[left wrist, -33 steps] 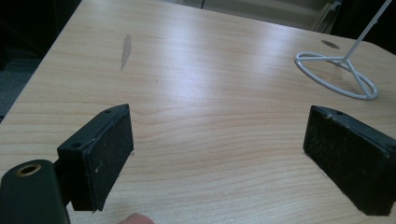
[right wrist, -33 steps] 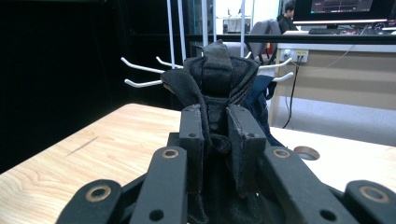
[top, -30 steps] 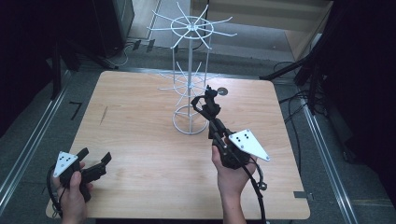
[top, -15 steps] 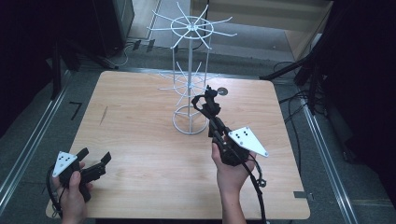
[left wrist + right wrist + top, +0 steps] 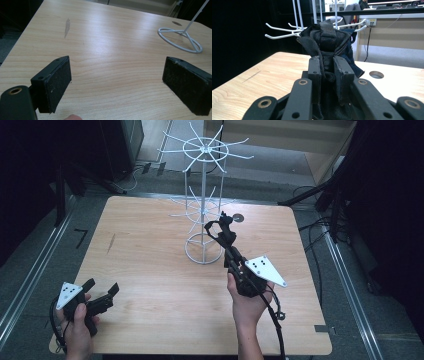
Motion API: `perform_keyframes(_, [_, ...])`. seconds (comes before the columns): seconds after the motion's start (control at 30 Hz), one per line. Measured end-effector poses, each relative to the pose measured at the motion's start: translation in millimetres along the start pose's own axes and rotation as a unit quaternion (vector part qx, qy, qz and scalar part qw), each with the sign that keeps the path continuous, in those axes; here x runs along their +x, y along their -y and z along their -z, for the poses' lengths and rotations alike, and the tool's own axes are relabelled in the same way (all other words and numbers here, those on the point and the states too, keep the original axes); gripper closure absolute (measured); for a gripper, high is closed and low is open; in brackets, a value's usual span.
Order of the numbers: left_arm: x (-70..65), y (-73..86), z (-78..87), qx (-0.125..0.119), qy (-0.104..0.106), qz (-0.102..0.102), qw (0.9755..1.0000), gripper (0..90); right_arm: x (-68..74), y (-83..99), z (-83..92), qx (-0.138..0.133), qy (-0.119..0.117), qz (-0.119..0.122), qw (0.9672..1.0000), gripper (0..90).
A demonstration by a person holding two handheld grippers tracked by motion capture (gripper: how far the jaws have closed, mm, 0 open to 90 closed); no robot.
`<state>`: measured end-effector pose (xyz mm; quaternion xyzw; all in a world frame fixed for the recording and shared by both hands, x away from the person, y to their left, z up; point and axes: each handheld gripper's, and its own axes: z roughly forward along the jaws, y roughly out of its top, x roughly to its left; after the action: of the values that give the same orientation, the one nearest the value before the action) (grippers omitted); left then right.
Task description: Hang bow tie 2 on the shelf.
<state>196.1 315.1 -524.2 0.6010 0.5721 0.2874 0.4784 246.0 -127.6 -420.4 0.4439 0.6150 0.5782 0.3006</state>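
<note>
A white wire hook rack point(image 5: 204, 195) stands on the wooden table point(image 5: 150, 250), behind its middle. My right gripper point(image 5: 231, 246) points up toward the rack's lower hooks and is shut on a bunched piece of black cloth point(image 5: 223, 226). In the right gripper view the cloth point(image 5: 327, 37) rises out of the gripper point(image 5: 327, 66), just in front of the white hooks point(image 5: 282, 30). My left gripper point(image 5: 102, 287) rests low at the table's front left corner, open and holding nothing. In its own view the left gripper point(image 5: 116, 80) has its jaws wide apart over bare wood.
The rack's ring base point(image 5: 204, 252) sits left of my right hand point(image 5: 247, 307), and the ring base point(image 5: 178, 41) lies far right in the left gripper view. A round cable hole point(image 5: 238, 218) is behind the cloth. Dark floor, cables and metal rails surround the table.
</note>
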Motion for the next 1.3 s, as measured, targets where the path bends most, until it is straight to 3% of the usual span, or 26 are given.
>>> perform_keyframes(0.73, [0.1,0.0,-0.1,-0.001,0.000,0.002,1.0000,9.3,-2.3,13.6,-17.5,0.033,0.005,-0.005,0.9994,78.2])
perform_keyframes(1.3, [0.0,0.1,-0.1,-0.001,0.001,0.001,1.0000,9.4,-5.2,35.2,-31.9,0.062,0.002,-0.012,0.9980,77.7])
